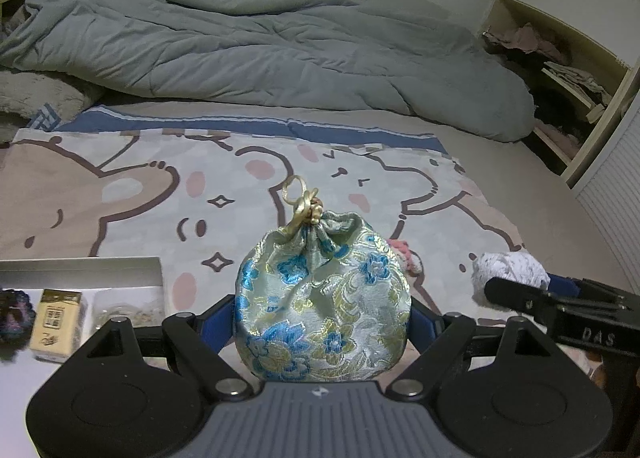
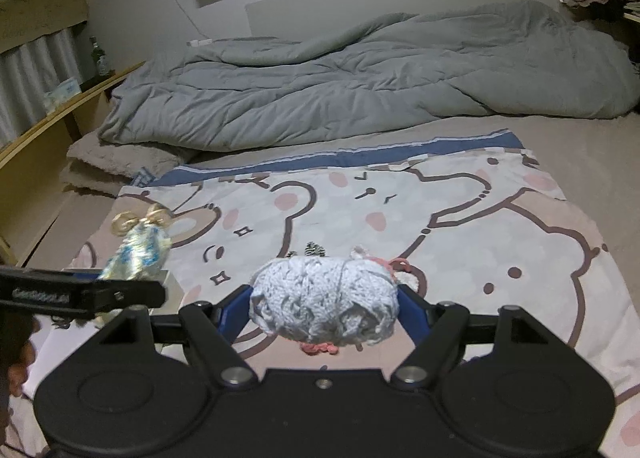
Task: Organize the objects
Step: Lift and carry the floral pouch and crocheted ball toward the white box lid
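Observation:
A brocade drawstring pouch with blue flowers and a gold cord sits upright between the blue pads of my left gripper, which is shut on it. In the right wrist view the same pouch shows at the left, above the left gripper's black finger. My right gripper is shut on a pale grey-white ball of yarn, held above the bed. In the left wrist view that yarn ball appears at the right.
A cartoon bear blanket covers the near bed, with a crumpled grey duvet behind it. Pink crochet pieces lie under the yarn. A clear box at the left holds a small yellow carton. An open shelf stands at the right.

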`<state>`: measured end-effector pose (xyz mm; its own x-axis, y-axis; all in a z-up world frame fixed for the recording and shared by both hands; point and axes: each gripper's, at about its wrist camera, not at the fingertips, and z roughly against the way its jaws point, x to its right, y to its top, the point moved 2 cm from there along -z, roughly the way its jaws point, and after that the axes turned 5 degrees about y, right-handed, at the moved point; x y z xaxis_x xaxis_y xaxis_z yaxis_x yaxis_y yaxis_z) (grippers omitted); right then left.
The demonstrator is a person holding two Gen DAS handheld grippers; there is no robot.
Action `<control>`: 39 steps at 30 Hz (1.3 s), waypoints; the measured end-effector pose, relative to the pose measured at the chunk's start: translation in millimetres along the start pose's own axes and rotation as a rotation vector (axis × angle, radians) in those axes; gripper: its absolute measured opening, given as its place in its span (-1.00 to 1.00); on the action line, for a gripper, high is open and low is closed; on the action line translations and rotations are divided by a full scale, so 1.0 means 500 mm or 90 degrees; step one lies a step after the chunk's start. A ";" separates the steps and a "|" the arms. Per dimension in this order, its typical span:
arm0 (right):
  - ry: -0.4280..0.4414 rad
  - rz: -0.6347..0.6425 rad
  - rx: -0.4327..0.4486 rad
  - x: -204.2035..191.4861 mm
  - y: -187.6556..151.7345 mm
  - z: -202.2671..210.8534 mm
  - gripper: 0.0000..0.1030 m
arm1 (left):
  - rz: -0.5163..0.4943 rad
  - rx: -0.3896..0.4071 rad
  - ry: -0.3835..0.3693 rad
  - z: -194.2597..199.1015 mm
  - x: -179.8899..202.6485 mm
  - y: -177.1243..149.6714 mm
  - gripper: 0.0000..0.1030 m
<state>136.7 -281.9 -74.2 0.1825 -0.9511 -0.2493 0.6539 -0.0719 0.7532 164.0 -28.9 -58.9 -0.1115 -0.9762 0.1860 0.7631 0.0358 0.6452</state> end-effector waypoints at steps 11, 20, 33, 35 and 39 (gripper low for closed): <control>-0.007 -0.002 -0.010 -0.039 0.001 -0.033 0.50 | 0.020 0.000 0.034 0.032 -0.094 -0.011 0.66; 0.037 0.010 -0.024 -0.130 0.001 -0.068 0.50 | 0.041 -0.001 0.055 0.070 -0.178 -0.031 0.66; 0.081 0.045 -0.044 -0.262 -0.013 -0.113 0.50 | 0.084 -0.010 0.098 0.130 -0.332 -0.082 0.66; 0.089 0.054 -0.048 -0.283 -0.019 -0.118 0.50 | 0.088 -0.012 0.106 0.139 -0.355 -0.090 0.66; 0.113 0.084 -0.060 -0.331 -0.034 -0.130 0.50 | 0.094 -0.016 0.121 0.157 -0.398 -0.108 0.66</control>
<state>142.8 -103.9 -85.4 0.3921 -0.8819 -0.2617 0.6801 0.0863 0.7281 94.9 180.0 -72.7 0.1230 -0.9835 0.1323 0.7782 0.1784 0.6021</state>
